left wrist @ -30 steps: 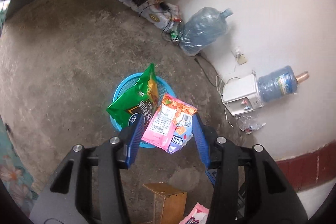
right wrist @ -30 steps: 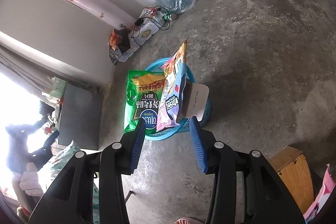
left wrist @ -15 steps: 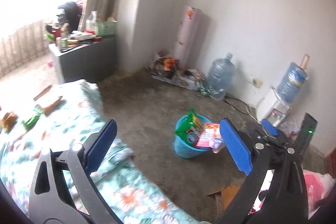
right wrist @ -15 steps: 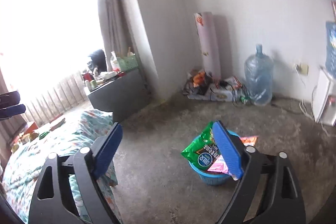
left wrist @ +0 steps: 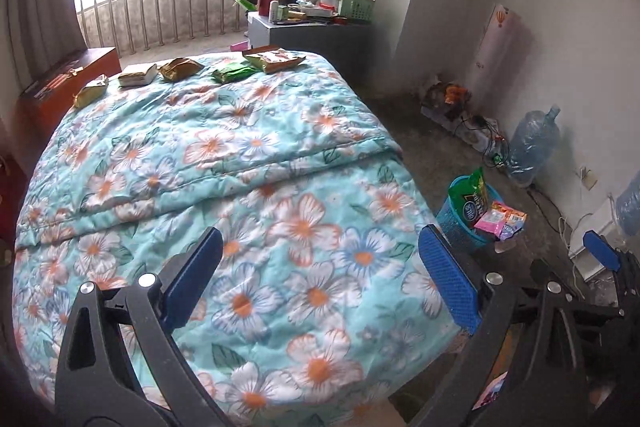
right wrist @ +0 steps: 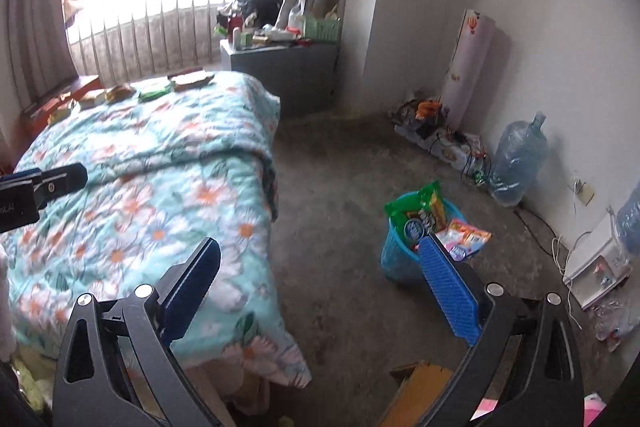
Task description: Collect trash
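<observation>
A blue basket (left wrist: 456, 227) (right wrist: 394, 259) stands on the floor beside the bed, holding a green snack bag (left wrist: 468, 197) (right wrist: 416, 211) and a pink wrapper (left wrist: 498, 221) (right wrist: 464, 239). Several snack wrappers lie along the bed's far edge: a brown packet (left wrist: 274, 59), a green one (left wrist: 234, 71) (right wrist: 154, 91), a gold one (left wrist: 180, 69) and others. My left gripper (left wrist: 320, 279) is open and empty over the flowered quilt (left wrist: 240, 167). My right gripper (right wrist: 320, 287) is open and empty above the bed's corner and the floor.
A grey cabinet (right wrist: 288, 75) with clutter stands by the window. Water jugs (right wrist: 518, 163), cables and a white dispenser (right wrist: 596, 267) line the right wall. A wooden stool (right wrist: 424, 387) is below my right gripper. A red-brown chest (left wrist: 60, 87) sits left of the bed.
Both grippers have opened wide, let go of the bags in the basket, and swung up and away from it toward the bed.
</observation>
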Action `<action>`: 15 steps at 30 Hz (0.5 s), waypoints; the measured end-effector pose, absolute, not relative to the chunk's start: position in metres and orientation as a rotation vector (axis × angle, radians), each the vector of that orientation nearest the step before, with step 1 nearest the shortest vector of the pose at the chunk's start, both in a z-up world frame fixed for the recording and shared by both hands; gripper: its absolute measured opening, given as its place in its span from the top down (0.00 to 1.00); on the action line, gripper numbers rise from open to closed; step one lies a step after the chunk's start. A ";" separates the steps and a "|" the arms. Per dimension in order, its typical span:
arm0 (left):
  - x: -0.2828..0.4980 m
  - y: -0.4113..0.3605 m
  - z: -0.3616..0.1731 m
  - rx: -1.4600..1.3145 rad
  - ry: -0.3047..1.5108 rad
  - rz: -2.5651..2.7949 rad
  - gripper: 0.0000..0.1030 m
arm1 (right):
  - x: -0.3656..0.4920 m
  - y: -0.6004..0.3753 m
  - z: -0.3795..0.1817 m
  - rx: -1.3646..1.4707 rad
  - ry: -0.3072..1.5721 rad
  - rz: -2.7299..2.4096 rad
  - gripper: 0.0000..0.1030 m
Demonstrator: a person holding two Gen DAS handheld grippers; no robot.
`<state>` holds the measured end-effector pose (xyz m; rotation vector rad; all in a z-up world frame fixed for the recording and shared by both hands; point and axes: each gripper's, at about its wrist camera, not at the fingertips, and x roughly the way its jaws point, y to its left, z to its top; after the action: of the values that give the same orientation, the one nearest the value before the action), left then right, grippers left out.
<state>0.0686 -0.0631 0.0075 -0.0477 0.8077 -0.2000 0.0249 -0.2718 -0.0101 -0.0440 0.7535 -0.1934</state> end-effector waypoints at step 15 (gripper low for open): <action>0.035 -0.065 -0.012 -0.033 0.929 -0.151 0.09 | -0.005 -0.269 -0.030 -0.041 0.838 -0.260 0.06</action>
<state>0.0345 -0.0649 -0.0121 -0.0329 0.9293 -0.1510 -0.0048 -0.2685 -0.0299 -0.0409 0.8375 -0.2596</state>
